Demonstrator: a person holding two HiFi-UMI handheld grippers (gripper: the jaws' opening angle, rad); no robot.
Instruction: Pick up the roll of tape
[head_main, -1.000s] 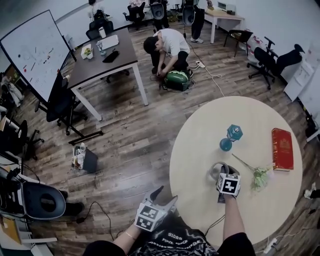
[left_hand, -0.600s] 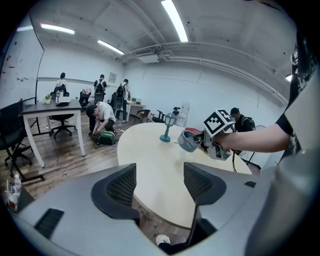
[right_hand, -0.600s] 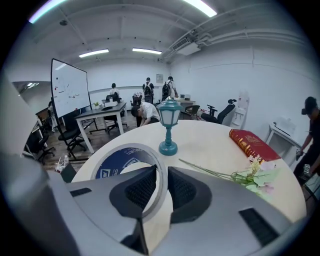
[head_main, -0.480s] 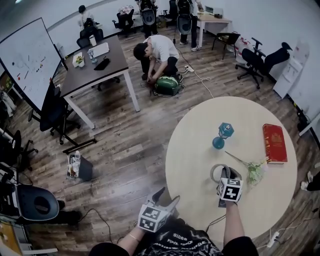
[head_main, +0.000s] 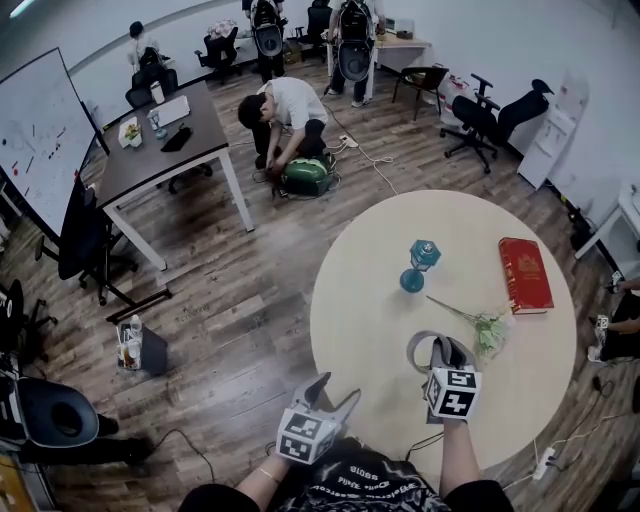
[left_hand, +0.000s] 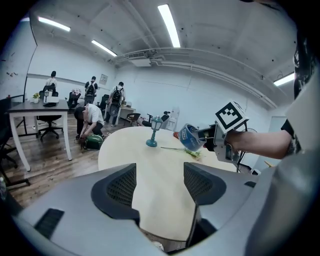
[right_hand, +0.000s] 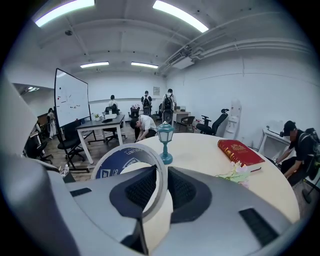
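The roll of tape (right_hand: 131, 165), a grey ring with a blue printed core, hangs above the round pale table (head_main: 380, 300), its wall pinched between the pads of my right gripper (right_hand: 159, 187). In the head view that gripper (head_main: 438, 352) is over the table's near side with the roll (head_main: 421, 347) at its tip. The left gripper view shows the roll (left_hand: 191, 137) lifted clear of the tabletop. My left gripper (left_hand: 159, 182) is open and empty at the table's near edge, its marker cube (head_main: 302, 436) low in the head view.
On the table stand a small teal lantern (head_main: 418, 262), a red book (head_main: 524, 273) and an artificial flower sprig (head_main: 482, 327). A person (head_main: 280, 115) crouches over a green bag on the wooden floor beyond. A dark desk (head_main: 160, 140), office chairs and a whiteboard stand farther back.
My right gripper has risen from the tabletop with the tape roll held in it. The left gripper has shifted a little. The head camera has also swung, moving the whole scene leftwards.
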